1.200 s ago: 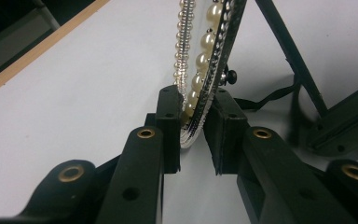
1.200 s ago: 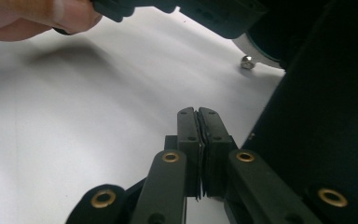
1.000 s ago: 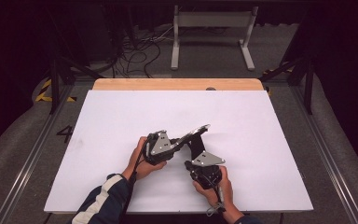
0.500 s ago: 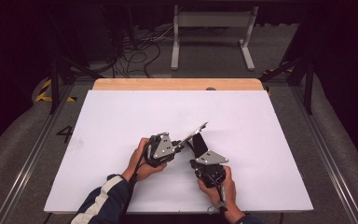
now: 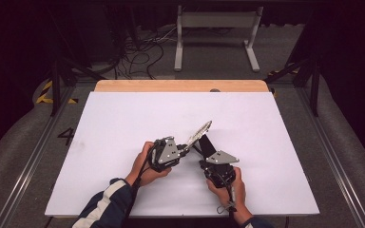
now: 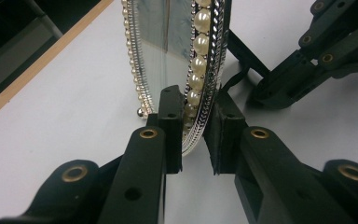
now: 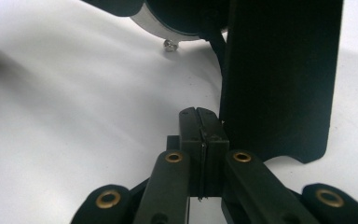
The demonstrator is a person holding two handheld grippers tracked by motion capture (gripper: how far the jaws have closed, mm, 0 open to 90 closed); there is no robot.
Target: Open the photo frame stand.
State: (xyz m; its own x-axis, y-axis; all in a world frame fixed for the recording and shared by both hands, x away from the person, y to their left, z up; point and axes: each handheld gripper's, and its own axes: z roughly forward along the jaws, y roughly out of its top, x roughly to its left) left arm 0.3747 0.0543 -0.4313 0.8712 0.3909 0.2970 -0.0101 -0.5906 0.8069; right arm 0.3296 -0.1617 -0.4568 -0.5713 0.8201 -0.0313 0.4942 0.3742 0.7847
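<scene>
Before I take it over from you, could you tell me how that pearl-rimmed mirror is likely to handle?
Probably fragile: the mirror has a glass face, so avoid knocks. Likely stiff, since its beaded metal rim holds shape between the left gripper pads. The thin, bumpy edge may slip or twist. The black back stand looks hinged and might swing.
</scene>
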